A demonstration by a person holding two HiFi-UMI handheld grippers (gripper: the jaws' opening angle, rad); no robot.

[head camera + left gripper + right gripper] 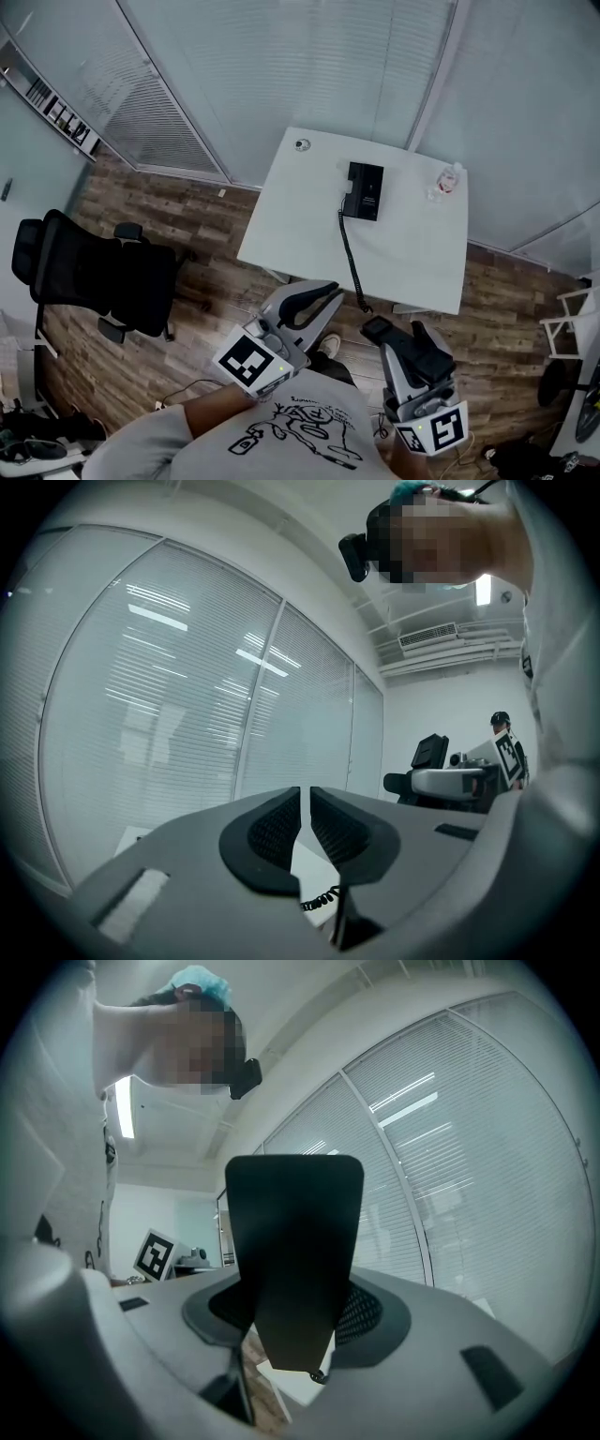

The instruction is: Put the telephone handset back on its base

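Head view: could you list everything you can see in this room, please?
table: one, white, by the glass wall
telephone base: one, black, on the table
coiled cord: one, black, from base toward handset
bottle: one, clear, table's far right corner
office chair: one, black, left, on wood floor
handset: one, black, in the right gripper
left gripper: one, grey, shut, empty
right gripper: one, grey, shut on the handset

**Three cameras, one bench ahead**

The head view looks steeply down from above the person at the white bench point(309, 216), well ahead. The two gripper views sit low, close behind their fingers point(272, 832) point(364, 1312), facing level toward the glass wall point(187, 714). Both seemingly catch that bench's edge.
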